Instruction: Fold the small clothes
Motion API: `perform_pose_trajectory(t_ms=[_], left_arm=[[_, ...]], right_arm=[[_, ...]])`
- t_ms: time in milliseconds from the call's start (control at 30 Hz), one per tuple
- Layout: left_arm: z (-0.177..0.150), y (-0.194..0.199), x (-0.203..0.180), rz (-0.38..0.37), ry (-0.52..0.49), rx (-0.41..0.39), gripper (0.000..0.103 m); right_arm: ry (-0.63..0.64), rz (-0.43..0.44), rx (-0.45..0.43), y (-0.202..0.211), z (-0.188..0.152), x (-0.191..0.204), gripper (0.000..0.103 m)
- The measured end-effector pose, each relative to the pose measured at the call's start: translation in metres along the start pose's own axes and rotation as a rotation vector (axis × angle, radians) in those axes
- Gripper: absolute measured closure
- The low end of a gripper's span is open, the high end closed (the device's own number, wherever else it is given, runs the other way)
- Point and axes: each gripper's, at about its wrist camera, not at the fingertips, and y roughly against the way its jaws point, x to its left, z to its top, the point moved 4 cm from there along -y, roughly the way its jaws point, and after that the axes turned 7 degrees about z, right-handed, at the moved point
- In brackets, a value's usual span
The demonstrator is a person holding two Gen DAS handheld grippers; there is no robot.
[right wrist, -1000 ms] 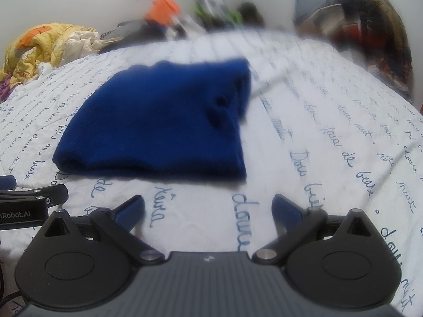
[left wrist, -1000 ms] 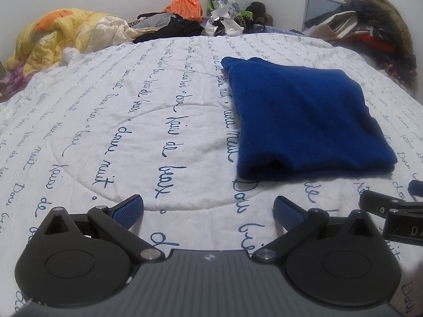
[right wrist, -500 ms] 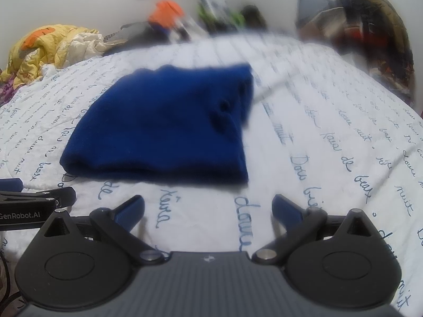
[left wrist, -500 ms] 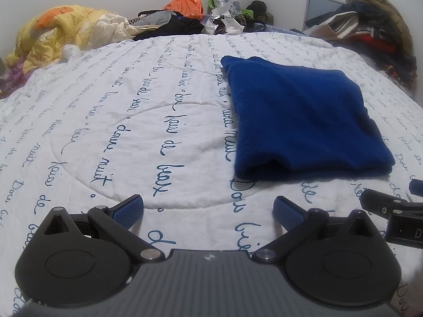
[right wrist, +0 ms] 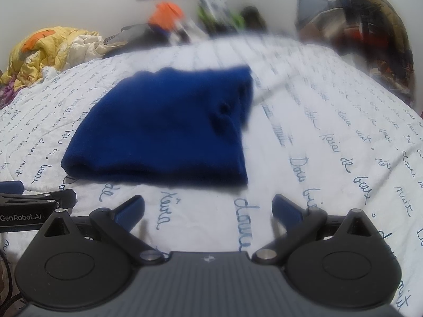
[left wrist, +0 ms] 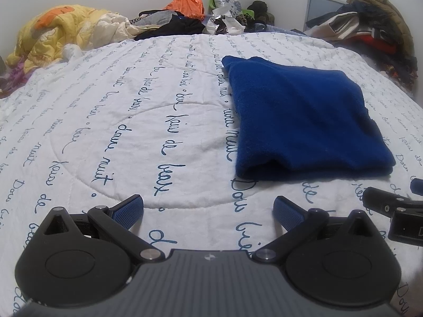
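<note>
A dark blue garment [left wrist: 304, 121] lies folded into a flat rectangle on the white bedspread [left wrist: 132, 121] with blue script. It also shows in the right wrist view [right wrist: 164, 129], slightly blurred. My left gripper [left wrist: 208, 208] is open and empty, near the bed's front, left of the garment. My right gripper [right wrist: 207, 208] is open and empty, just in front of the garment's near edge. Each gripper shows at the edge of the other's view: the right one [left wrist: 391, 211] and the left one [right wrist: 31, 206].
A yellow and orange quilt [left wrist: 60, 34] is heaped at the back left. An orange bag [left wrist: 186, 2] and dark clothes [left wrist: 174, 26] lie along the far edge. A pile of coats [left wrist: 370, 23] stands at the back right.
Both grippers have drawn back slightly from the folded garment and stay open. The garment has not moved.
</note>
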Motion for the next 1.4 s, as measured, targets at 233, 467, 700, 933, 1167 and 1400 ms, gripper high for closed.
perform_pose_trajectory(t_ms=[233,467,700,933,1167,1400], left_arm=[[-0.0006,0.0002,0.0005,0.0,0.0,0.001,0.0],[-0.0006,0.0001,0.0006,0.0,-0.001,0.0,0.0],[0.0,0.0012,-0.0005,0.0,-0.003,-0.004,0.0],[0.0001,0.0014,-0.0003,0.0,-0.004,-0.004,0.0],[0.0008,0.002,0.0,0.002,-0.003,-0.008,0.0],[0.0052,0.0088,0.002,-0.002,0.003,-0.045,0.0]], right_arm=[[0.004,0.0,-0.002,0.0012,0.0014,0.0013,0.0],[0.008,0.004,-0.005,0.0019,0.0027,0.0018,0.0],[0.009,0.008,-0.007,0.0026,0.0029,0.003,0.0],[0.009,0.009,-0.009,0.0027,0.0034,0.0034,0.0],[0.01,0.01,-0.01,0.0027,0.0038,0.0031,0.0],[0.007,0.022,-0.007,0.0015,0.0052,0.0026,0.0]])
